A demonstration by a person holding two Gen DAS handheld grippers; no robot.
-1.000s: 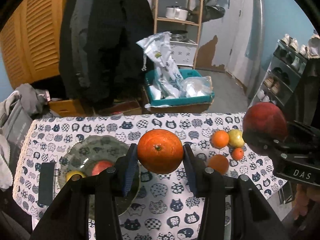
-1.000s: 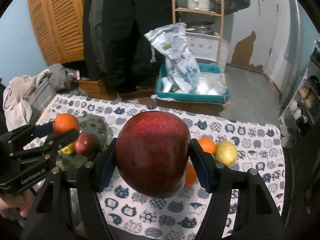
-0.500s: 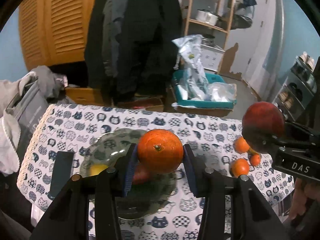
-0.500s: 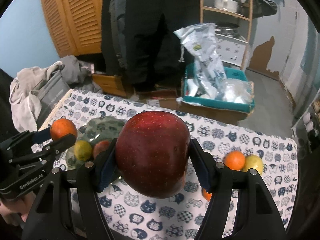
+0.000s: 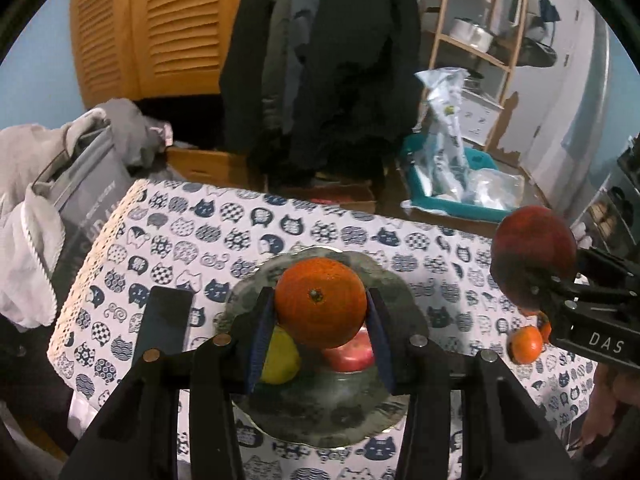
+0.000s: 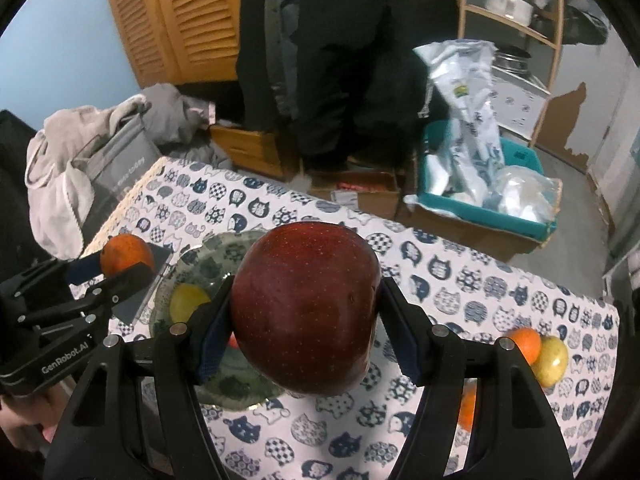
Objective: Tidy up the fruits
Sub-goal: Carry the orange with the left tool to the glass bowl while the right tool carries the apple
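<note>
Fruits sit in three places: two in my tongs, some on the glass plate (image 5: 400, 292), the rest loose on the cat-print tablecloth (image 5: 180, 232).

Much of it is hidden. In the left wrist view the orange (image 5: 320, 303) covers the tops of the yellow fruit (image 5: 280, 354) and the red fruit (image 5: 352, 354) on the plate, so I cannot say exactly what either is. From the right wrist view the big red apple (image 6: 306, 308) blocks most of the plate (image 6: 208, 248); only the yellow fruit (image 6: 187, 300) and a sliver of red show at 9 o'clock of it. Another small orange (image 6: 467, 404) is cut off behind my right finger. The dark flat slab (image 5: 166, 328) at 9 o'clock of the plate is too dim to name.

My left tongs (image 5: 320, 332) are clenched on the orange, both blue pads pressed to its sides, and hold it above the plate, clear of the fruit under it. My right tongs (image 6: 306, 328) are spread wide and grip the red apple, pads on both flanks, above the plate's near edge.

Loose on the cloth at 3 o'clock lie a small orange (image 6: 526, 342) touching a yellow lemon-like fruit (image 6: 554, 360). From the left view the right tongs (image 5: 560, 304) and apple (image 5: 534, 254) hang at 3 o'clock, half covering a small orange (image 5: 526, 344).
</note>
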